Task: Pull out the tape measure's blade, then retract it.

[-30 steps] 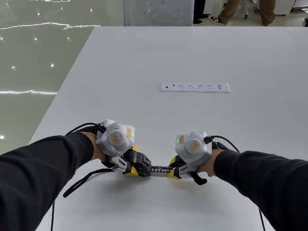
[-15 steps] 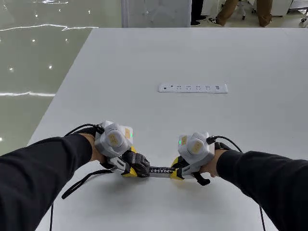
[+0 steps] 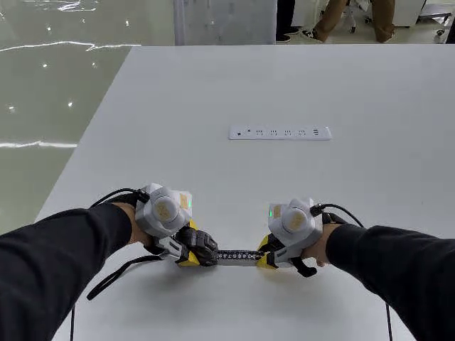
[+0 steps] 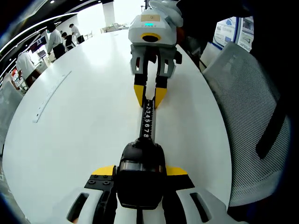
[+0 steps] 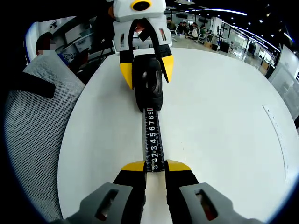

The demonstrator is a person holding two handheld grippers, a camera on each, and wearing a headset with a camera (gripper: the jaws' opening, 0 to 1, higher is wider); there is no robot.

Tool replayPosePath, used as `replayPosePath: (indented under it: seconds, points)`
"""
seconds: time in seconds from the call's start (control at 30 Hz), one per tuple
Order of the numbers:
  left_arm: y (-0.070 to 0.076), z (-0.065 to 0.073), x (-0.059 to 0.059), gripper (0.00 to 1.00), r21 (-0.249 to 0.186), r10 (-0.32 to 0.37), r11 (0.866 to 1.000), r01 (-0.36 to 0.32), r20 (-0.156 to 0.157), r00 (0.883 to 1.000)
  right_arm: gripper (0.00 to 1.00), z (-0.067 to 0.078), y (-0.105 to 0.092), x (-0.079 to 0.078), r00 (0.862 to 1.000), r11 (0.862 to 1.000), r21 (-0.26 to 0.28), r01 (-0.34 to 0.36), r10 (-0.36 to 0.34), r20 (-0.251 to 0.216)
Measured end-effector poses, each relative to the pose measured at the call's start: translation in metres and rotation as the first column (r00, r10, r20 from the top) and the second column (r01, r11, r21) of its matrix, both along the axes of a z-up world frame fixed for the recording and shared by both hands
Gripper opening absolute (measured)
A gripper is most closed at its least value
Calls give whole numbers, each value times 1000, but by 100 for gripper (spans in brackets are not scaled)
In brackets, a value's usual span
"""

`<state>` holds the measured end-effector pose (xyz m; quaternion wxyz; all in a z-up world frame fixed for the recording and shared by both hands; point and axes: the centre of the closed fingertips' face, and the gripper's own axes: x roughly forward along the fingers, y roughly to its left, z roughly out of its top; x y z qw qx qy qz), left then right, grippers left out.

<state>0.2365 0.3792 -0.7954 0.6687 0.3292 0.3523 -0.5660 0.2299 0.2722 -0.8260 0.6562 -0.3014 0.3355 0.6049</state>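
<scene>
The tape measure (image 3: 202, 246) sits low in the head view, a little left of centre, on the near part of the white desk (image 3: 213, 92). It is stretched between the two tools. The left tool (image 4: 140, 171) is clamped on the black case (image 4: 141, 161), one yellow-tipped jaw on each flat side. The right tool (image 5: 155, 167) is pinched together on the free end of the blade (image 5: 152, 137). A short run of blade is out, with printed numbers up to nine showing between the case mouth and the jaws, so the pull looks to be in its early part.

The case is probably the heavy, solid part, with a rubbery skin that should not slip, and the broad sides are the sensible place to hold it. The blade looks like thin, narrow metal. It should stay stiff along its length while short, but it may kink or flop sideways as more comes out. Its surface is likely slick, so a grip right at the end, near the hook, ought to hold better than one further along.

The spring inside will likely pull back harder as the blade lengthens. If the right tool lets go suddenly, the blade could whip back into the case, so feeding it in under a light hold would be safer. The pull should run straight out from the case mouth. A power strip (image 3: 280, 133) lies well apart, toward the middle of the frame.
</scene>
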Motion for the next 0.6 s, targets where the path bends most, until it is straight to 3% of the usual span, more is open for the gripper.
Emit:
replayPosePath:
  seconds: [0.6]
  points:
    - [0,0,0,33,-3,3,1000,-3,0,1000,11,0,-25,0,1000,1000,-3,24,-24,-6]
